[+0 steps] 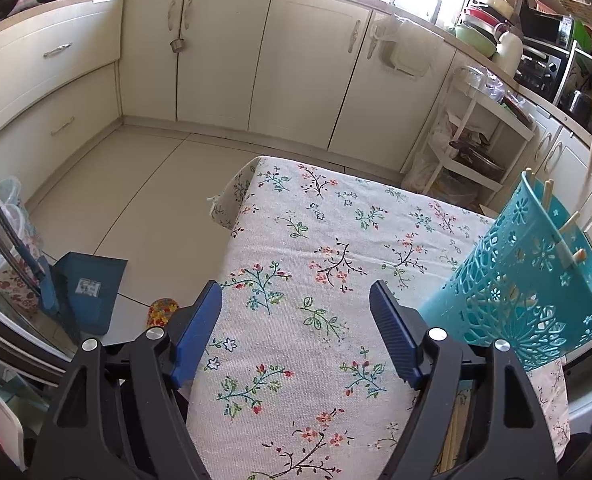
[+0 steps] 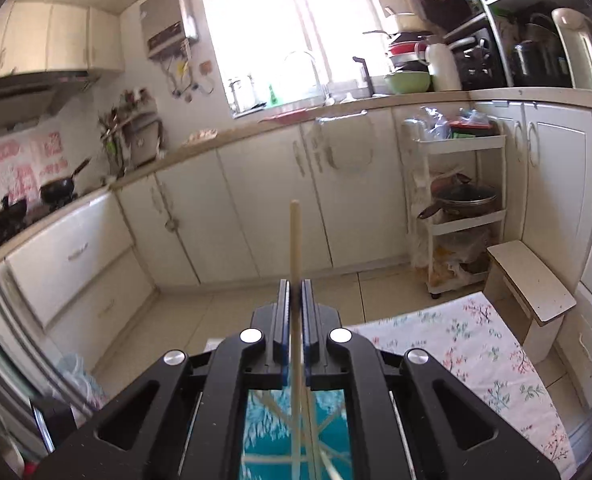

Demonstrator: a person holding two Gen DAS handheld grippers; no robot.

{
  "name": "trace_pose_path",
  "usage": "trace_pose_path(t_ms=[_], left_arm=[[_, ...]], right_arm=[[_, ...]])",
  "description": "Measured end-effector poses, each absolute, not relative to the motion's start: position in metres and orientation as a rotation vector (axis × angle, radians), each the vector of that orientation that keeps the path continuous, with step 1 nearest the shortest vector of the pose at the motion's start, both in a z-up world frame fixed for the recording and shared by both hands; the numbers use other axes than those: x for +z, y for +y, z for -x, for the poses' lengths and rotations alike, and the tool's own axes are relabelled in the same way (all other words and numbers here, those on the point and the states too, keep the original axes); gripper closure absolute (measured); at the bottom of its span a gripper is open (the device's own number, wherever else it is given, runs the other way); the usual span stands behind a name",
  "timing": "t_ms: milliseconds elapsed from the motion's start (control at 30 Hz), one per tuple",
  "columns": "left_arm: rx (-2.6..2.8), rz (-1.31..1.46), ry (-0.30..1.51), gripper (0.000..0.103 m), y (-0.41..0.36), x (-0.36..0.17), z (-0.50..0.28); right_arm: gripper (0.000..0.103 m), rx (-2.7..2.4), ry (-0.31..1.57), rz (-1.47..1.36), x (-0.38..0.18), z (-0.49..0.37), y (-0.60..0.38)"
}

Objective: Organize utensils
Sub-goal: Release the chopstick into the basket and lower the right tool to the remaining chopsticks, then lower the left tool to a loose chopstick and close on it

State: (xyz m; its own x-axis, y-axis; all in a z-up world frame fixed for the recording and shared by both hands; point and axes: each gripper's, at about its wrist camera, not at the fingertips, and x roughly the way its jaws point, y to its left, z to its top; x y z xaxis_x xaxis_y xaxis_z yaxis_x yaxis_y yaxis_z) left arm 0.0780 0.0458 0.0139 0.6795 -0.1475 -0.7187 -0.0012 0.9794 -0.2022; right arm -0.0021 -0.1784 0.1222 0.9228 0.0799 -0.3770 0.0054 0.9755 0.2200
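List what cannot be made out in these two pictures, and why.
- Lower end of the chopstick: right wrist view, hidden behind the right tongs.
- How many chopsticks stand in the blue basket: left wrist view, basket cut by the picture's edge.
- The chopstick above the basket: left wrist view, blurred.
- The left tongs are open, empty.
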Motion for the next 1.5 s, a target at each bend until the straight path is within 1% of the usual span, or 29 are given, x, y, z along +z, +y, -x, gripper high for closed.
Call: trace_pose_path(t_ms=[67, 133, 200, 233, 300, 367, 400, 467, 567, 767, 967, 1000, 1033, 1067, 1200, 1367, 1500], left_arm=[[-0.080, 0.193, 0.821, 0.029, 0.047, 0.014, -0.078], [-0.076, 0.191, 0.823, 0.028, 0.046, 0.013, -0.078], [-0.071, 0.189, 0.828, 0.027, 0.047, 0.012, -0.078], [-0.069, 0.188, 0.830, 0.027, 0.047, 0.011, -0.078], [-0.064, 0.185, 0.833, 0.026, 0.047, 0.010, -0.077], [-0.062, 0.182, 0.835, 0.025, 0.047, 0.009, -0.076], [-0.061, 0.180, 0.836, 0.025, 0.046, 0.009, -0.076], [-0.057, 0.169, 0.841, 0.025, 0.045, 0.007, -0.075], [-0.056, 0.157, 0.851, 0.024, 0.044, 0.004, -0.075], [-0.056, 0.158, 0.864, 0.024, 0.045, 0.001, -0.077], [-0.068, 0.144, 0.870, 0.023, 0.041, 0.001, -0.078], [-0.070, 0.145, 0.872, 0.023, 0.041, 0.001, -0.078], [-0.072, 0.142, 0.874, 0.023, 0.040, 0.001, -0.078], [-0.073, 0.136, 0.875, 0.023, 0.038, 0.001, -0.078], [-0.110, 0.085, 0.895, 0.023, 0.029, -0.001, -0.075], [-0.237, -0.012, 0.918, 0.023, -0.001, -0.008, -0.038], [-0.341, -0.097, 0.915, 0.023, -0.035, -0.014, -0.005]], right_arm=[[0.096, 0.065, 0.410, -0.184, 0.119, 0.024, -0.172], [0.093, 0.088, 0.427, -0.154, 0.114, 0.048, -0.167], [0.079, 0.098, 0.442, -0.141, 0.106, 0.068, -0.164], [0.078, 0.107, 0.466, -0.140, 0.098, 0.081, -0.162], [0.078, 0.119, 0.542, -0.139, 0.076, 0.097, -0.158], [0.078, 0.130, 0.664, -0.119, 0.041, 0.106, -0.153], [0.080, 0.130, 0.738, -0.119, 0.019, 0.108, -0.152], [0.084, 0.138, 0.830, -0.152, -0.007, 0.106, -0.154], [0.084, 0.127, 0.879, -0.166, -0.026, 0.099, -0.156], [0.085, 0.105, 0.919, -0.141, -0.044, 0.078, -0.149], [0.085, 0.092, 0.898, -0.077, -0.043, 0.084, -0.142], [0.086, 0.087, 0.905, -0.078, -0.044, 0.085, -0.145], [0.090, 0.088, 0.915, -0.081, -0.045, 0.084, -0.148], [0.092, 0.087, 0.913, -0.071, -0.046, 0.084, -0.148], [0.092, 0.110, 0.916, -0.018, -0.045, 0.087, -0.147], [0.092, 0.083, 0.905, -0.029, -0.048, 0.094, -0.170], [0.093, 0.032, 0.885, -0.152, -0.049, 0.096, -0.211]])
